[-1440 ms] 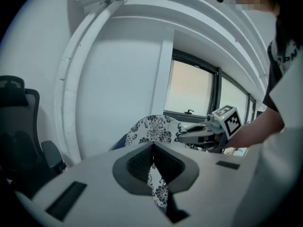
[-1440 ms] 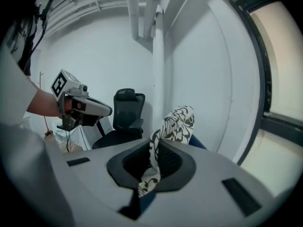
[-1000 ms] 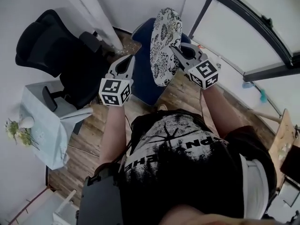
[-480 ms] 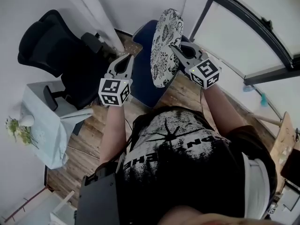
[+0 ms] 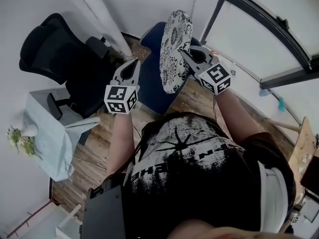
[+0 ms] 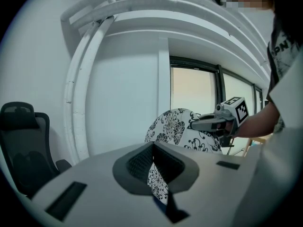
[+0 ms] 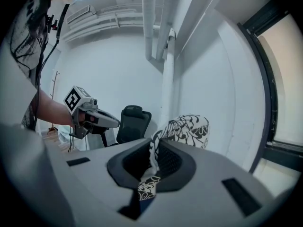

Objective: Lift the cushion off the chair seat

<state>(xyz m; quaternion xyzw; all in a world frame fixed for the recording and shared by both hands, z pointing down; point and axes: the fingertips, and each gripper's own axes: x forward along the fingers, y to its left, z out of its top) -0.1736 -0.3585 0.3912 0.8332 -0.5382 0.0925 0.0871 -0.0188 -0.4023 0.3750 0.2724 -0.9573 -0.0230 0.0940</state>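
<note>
The round cushion with a black floral print on white hangs on edge above the blue chair seat. My right gripper is shut on its right rim; in the right gripper view the rim is pinched between the pads, with the cushion rising beyond. My left gripper hovers left of the cushion, apart from it, jaws together and holding nothing. In the left gripper view the cushion stands ahead of it, a strip of print showing through the thin slit between its jaws.
A black office chair stands at the left by the wall. A small table with a pale cloth and flowers is at the lower left. A dark window frame runs along the right. The floor is wood.
</note>
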